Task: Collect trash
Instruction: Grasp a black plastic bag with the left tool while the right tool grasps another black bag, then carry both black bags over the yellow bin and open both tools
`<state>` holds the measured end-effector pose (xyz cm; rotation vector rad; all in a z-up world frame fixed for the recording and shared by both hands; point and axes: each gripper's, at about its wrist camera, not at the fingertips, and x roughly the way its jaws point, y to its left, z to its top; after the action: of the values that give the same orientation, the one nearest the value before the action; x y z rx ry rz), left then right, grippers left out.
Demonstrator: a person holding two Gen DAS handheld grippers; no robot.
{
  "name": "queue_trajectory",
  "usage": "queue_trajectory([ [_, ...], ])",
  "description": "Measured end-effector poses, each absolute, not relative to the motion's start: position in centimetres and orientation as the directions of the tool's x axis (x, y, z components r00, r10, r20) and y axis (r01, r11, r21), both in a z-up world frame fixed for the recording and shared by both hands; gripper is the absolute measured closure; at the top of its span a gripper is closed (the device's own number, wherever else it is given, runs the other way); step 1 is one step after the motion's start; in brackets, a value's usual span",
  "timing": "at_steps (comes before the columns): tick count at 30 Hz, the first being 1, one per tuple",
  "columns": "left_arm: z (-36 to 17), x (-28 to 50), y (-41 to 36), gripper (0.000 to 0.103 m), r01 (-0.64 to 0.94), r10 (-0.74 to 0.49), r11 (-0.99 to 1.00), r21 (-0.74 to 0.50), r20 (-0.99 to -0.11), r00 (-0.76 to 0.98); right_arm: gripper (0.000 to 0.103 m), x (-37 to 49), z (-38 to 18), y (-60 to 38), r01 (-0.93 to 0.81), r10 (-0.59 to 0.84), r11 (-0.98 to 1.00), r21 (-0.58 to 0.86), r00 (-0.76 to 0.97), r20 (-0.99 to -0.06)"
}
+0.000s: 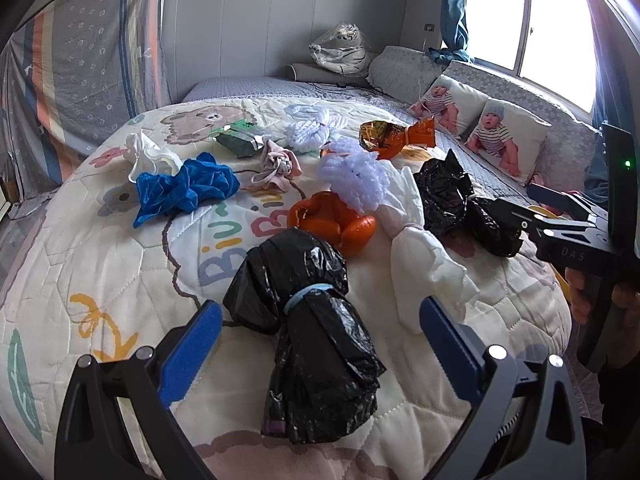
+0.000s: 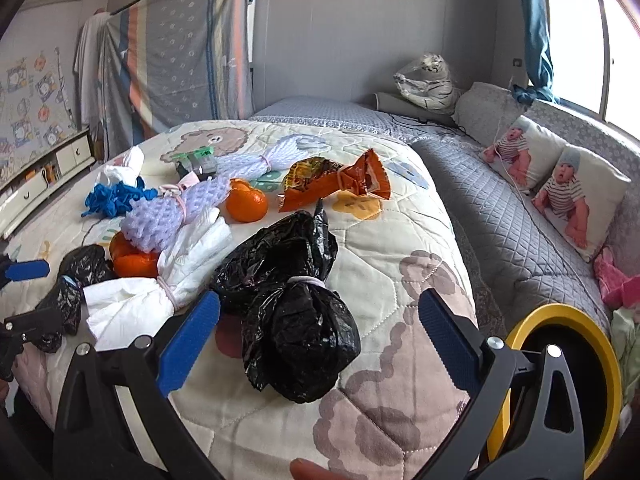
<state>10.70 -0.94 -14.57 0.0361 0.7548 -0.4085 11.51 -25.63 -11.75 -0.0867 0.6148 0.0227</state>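
Quilt [image 1: 120,272] with tied black bags [image 1: 316,320]

Cartoon quilt [image 1: 120,264] covers the bed; two baby-print pillows [image 2: 576,196] at 3 o'clock along a grey padded backrest [image 2: 560,128], a bagged tiger plush [image 2: 428,80] at 1 o'clock, window [image 1: 532,20] beyond
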Motion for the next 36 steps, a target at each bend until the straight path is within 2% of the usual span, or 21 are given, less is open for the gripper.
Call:
queue_trajectory([
  [4, -15.1, 11.4, -0.9, 0.009, 0.369, -0.343, 0.922, -0.116, -0.685, 0.642, 0.008, 13.1, -12.7, -25.1, -0.078, -0.004, 0.991, -0.107, 0.79, -0.613],
  [8, -15.5, 12.1, -0.8, 0.021, 0.368, -0.35, 0.92, -0.133, -0.698, 0.625, 0.01, 14.5, -13.5, -25.4, -0.087, 0.01, 0.993, -0.086, 0.758, -0.652],
  [10, -15.7, 12.3, -0.9, 0.023, 0.368, -0.349, 0.92, -0.133, -0.704, 0.619, 0.019, 14.9, -13.7, -25.4, -0.088, 0.008, 0.992, -0.087, 0.751, -0.66],
  [13, -16.3, 12.7, -0.8, 0.035, 0.366, -0.35, 0.92, -0.141, -0.716, 0.604, 0.025, 15.5, -14.1, -25.5, -0.089, 0.012, 0.993, -0.079, 0.733, -0.68],
  [16, -16.7, 13.1, -0.7, 0.047, 0.355, -0.345, 0.923, -0.148, -0.727, 0.594, 0.036, 15.7, -14.4, -25.3, -0.088, 0.006, 0.993, -0.083, 0.724, -0.69],
  [20, -16.9, 13.5, -0.4, 0.061, 0.344, -0.342, 0.926, -0.154, -0.729, 0.593, 0.056, 16.0, -14.7, -25.5, -0.089, 0.036, 0.995, -0.038, 0.703, -0.71],
  [24, -16.5, 13.3, 0.2, 0.065, 0.341, -0.356, 0.924, -0.174, -0.72, 0.596, 0.068, 16.0, -14.5, -25.8, -0.089, 0.069, 0.996, 0.009, 0.701, -0.709],
  [36, -13.1, 11.5, 2.5, 0.066, 0.334, -0.394, 0.917, -0.221, -0.635, 0.664, 0.071, 13.7, -11.0, -27.0, -0.034, 0.072, 0.997, 0.072, 0.773, -0.63],
])
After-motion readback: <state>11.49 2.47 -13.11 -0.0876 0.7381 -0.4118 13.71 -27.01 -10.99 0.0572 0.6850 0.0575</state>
